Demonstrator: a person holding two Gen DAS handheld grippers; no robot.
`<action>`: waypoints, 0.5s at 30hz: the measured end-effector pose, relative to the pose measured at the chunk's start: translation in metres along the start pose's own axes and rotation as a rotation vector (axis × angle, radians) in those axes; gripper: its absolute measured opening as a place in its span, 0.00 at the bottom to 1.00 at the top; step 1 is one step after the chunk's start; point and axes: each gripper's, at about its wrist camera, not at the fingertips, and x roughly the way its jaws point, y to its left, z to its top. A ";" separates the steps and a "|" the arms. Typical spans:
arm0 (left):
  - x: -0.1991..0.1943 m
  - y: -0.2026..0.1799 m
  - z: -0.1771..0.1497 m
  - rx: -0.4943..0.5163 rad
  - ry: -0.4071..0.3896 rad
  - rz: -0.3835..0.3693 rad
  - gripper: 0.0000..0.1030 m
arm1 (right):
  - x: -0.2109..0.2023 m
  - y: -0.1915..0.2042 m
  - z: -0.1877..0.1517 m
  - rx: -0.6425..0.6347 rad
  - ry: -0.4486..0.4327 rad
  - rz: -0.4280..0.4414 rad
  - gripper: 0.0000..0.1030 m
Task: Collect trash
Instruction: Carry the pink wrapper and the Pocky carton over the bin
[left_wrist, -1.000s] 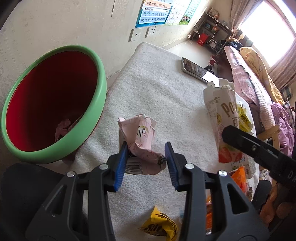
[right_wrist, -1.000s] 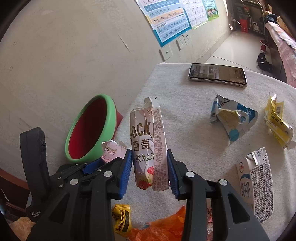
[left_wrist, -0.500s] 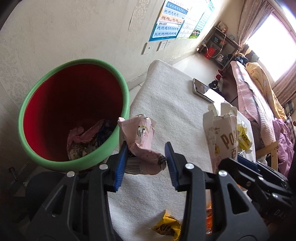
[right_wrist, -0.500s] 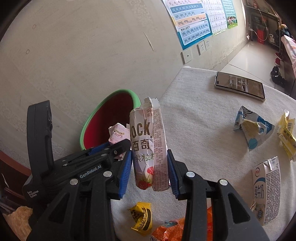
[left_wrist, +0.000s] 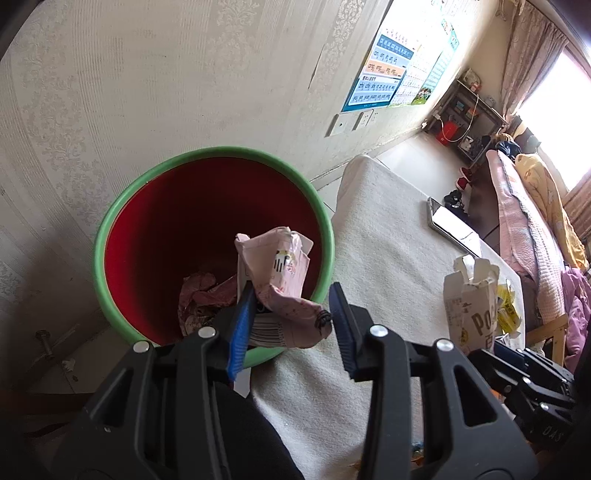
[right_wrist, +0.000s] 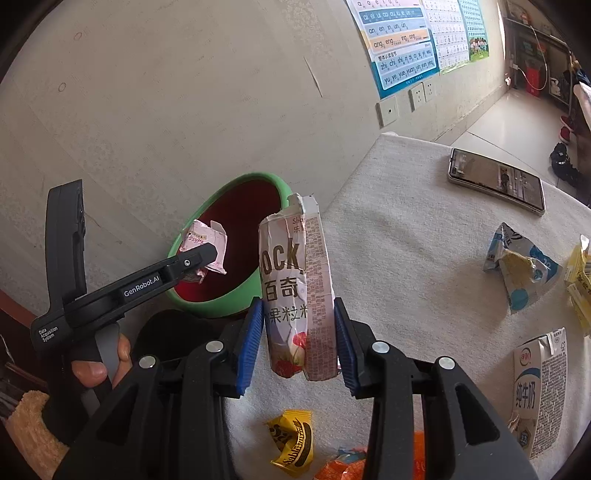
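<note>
- Left gripper (left_wrist: 291, 317): jaws clamped on crumpled pink carton (left_wrist: 280, 280), red bin (left_wrist: 207, 221) just beyond them.
- Right gripper (right_wrist: 299, 339): jaws clamped on upright Pocky box (right_wrist: 295, 291), table (right_wrist: 406, 240) beyond.

The red bin (left_wrist: 207, 236) with a green rim stood open-topped beside the wall, trash low inside, its mouth unobstructed. The left gripper (left_wrist: 291, 325) hung over its near right rim, the cloth-covered table (left_wrist: 388, 258) edge just right.
</note>
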 end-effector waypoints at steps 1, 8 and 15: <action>0.000 0.002 0.001 -0.003 -0.002 0.003 0.38 | 0.001 0.002 0.001 -0.005 0.002 0.001 0.36; -0.004 0.017 0.006 -0.028 -0.019 0.018 0.38 | 0.015 0.013 0.007 -0.042 0.022 0.012 0.36; -0.004 0.028 0.005 -0.051 -0.019 0.023 0.37 | 0.025 0.029 0.015 -0.087 0.027 0.023 0.36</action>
